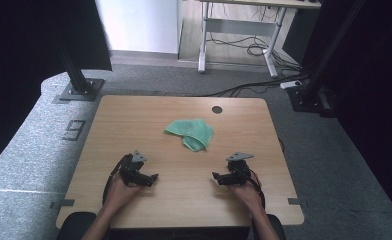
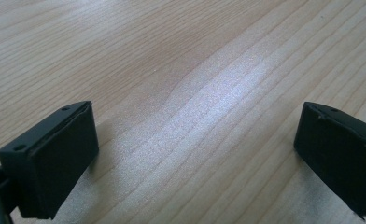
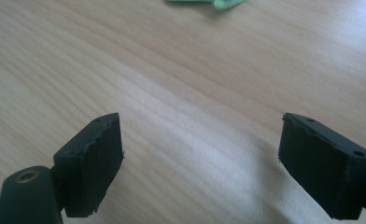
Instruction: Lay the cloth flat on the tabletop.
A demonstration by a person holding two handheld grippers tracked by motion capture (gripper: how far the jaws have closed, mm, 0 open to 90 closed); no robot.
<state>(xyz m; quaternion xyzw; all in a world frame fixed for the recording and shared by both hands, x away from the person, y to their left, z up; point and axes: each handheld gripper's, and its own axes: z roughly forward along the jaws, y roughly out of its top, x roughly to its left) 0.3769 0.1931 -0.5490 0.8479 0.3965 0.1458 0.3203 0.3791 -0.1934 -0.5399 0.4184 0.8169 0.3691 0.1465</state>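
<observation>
Two black two-jaw grippers rest low over a light wooden table (image 1: 134, 120), one in each of a person's hands. Seen from above, the left gripper (image 1: 153, 178) sits near the front edge on the left, pointing inward toward the right gripper (image 1: 216, 176), which mirrors it on the other side. Both have their jaws spread wide with nothing between them; in each gripper view, only bare wood grain lies between the two black pads.

Farther out, near the middle of the table and beyond both grippers, lies a crumpled green cloth (image 1: 191, 133), loosely bunched and partly doubled over itself. Its near edge shows as a green sliver (image 3: 204, 3) at the top of the right gripper view, well apart from the jaws.

Neither gripper touches the cloth, so the work looks unstarted: reaching it, gripping it and handling it all appear left to do.
</observation>
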